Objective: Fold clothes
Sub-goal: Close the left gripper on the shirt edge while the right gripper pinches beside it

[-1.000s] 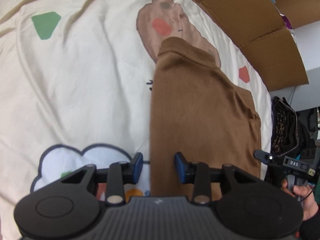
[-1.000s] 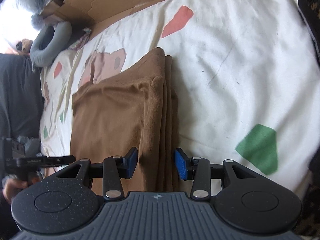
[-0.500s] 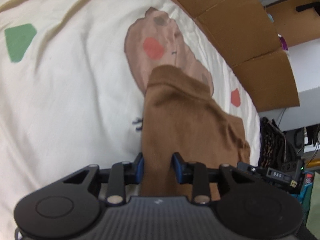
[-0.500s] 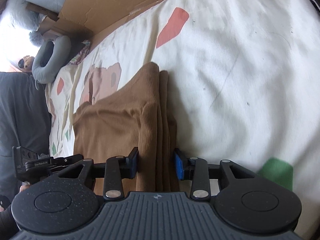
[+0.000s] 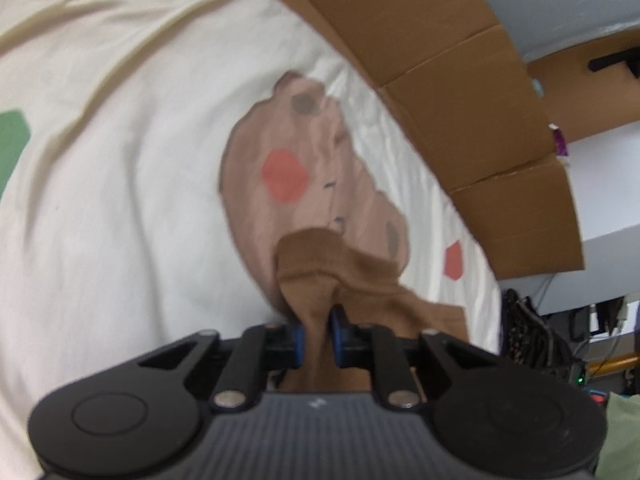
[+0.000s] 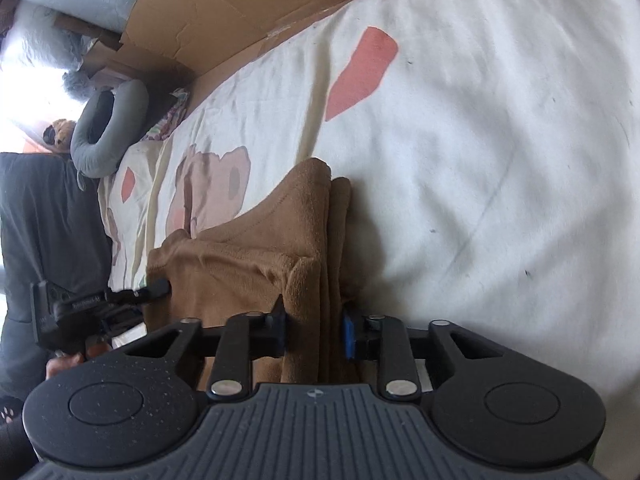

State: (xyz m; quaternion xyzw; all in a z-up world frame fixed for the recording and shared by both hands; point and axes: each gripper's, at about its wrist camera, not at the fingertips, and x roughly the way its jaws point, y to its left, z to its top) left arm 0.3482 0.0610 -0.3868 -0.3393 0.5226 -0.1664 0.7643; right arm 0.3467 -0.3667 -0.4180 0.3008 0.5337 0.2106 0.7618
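A brown folded garment (image 6: 256,256) lies on a cream bedsheet (image 6: 480,168) printed with coloured shapes. My left gripper (image 5: 317,338) is shut on one end of the brown garment (image 5: 320,280), and the cloth bunches up between its blue pads. My right gripper (image 6: 314,330) is closed on the thick folded edge at the other end, with several layers pinched between its pads. In the right wrist view the left gripper (image 6: 156,288) shows at the garment's far left edge, held by a hand (image 6: 64,360).
Flattened cardboard (image 5: 460,92) lines the far side of the bed. A grey neck pillow (image 6: 104,128) and a person in dark clothes (image 6: 40,232) are at the left of the right wrist view. Dark bags and cables (image 5: 540,336) stand beyond the bed's right edge.
Both grippers went from open around the garment's edges to shut on them. The left end of the garment has lifted and bunched up.
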